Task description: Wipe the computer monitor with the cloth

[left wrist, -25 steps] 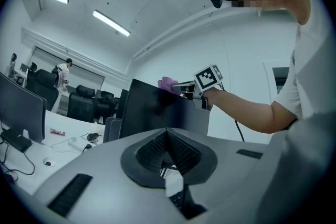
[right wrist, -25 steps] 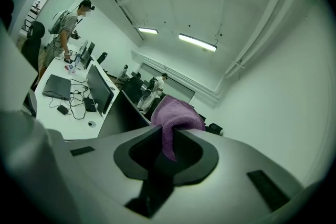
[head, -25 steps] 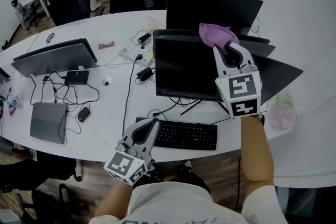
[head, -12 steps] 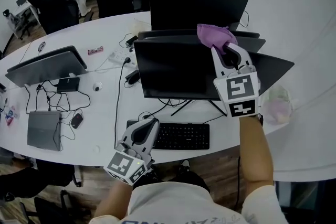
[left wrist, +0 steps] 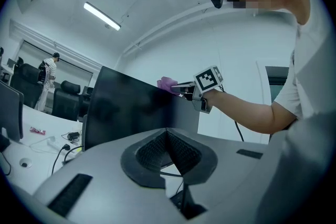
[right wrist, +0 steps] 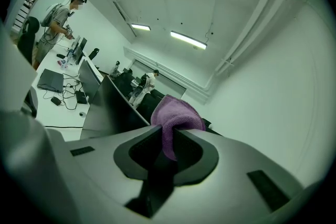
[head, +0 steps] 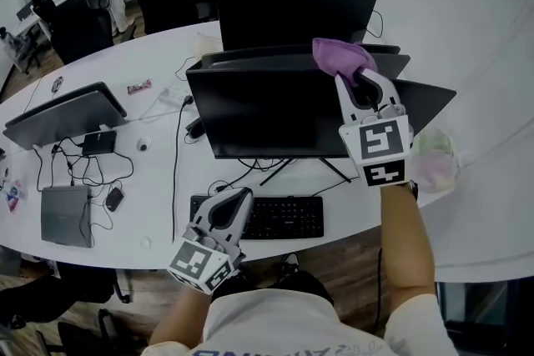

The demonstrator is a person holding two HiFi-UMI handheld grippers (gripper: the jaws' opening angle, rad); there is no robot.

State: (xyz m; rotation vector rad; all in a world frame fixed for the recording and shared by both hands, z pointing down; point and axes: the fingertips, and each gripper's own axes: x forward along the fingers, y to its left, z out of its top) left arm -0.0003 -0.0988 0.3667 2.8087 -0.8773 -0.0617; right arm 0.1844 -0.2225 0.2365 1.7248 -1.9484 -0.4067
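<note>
The smooth white worktop (head: 142, 188) is left alone. The flat, dark computer monitor (head: 259, 117) is probably best wiped with light, even strokes so the thin panel isn't rocked on its stand. The soft, fuzzy purple cloth (head: 340, 58) is held at the screen's 1 o'clock corner, bunched and pinched in the right hand-held gripper (head: 355, 79). The left hand-held gripper (head: 227, 208), down at 7 o'clock, is clenched on nothing.
</note>
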